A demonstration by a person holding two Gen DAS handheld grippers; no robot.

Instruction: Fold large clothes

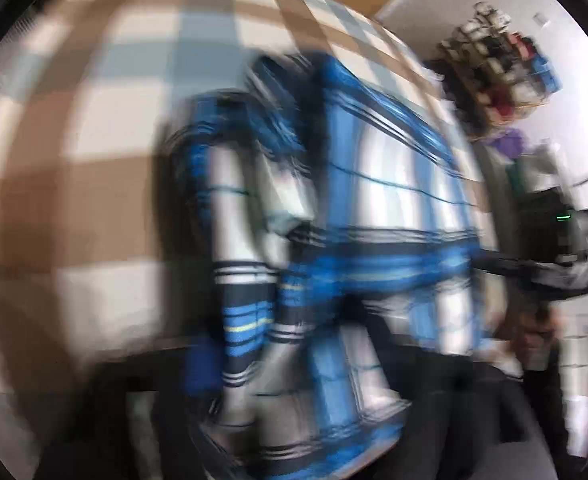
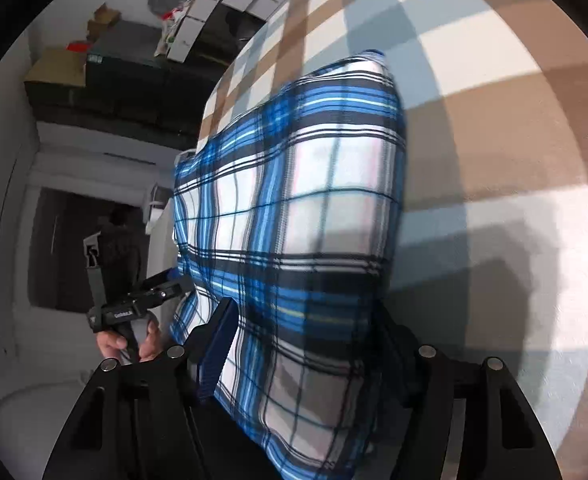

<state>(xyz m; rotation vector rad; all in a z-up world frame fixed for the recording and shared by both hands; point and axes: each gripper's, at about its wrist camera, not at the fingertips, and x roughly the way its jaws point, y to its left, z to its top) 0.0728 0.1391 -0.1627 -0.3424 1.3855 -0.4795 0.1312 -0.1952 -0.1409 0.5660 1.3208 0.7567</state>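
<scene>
One plaid shirt (image 2: 294, 216), blue, white and black with thin yellow lines, hangs lifted in front of the right claw (image 2: 306, 344), whose two fingers are closed on its lower edge above the beige, tan and pale-blue checked surface (image 2: 494, 120). The left claw (image 2: 149, 300) sits beside the shirt's left edge, seemingly pinching it. The left wrist view is badly blurred, showing the one shirt (image 1: 334, 240) bunched ahead.

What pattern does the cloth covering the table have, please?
The table cloth is a large check of tan, pale blue and cream squares, clearest in the right wrist view.
</scene>
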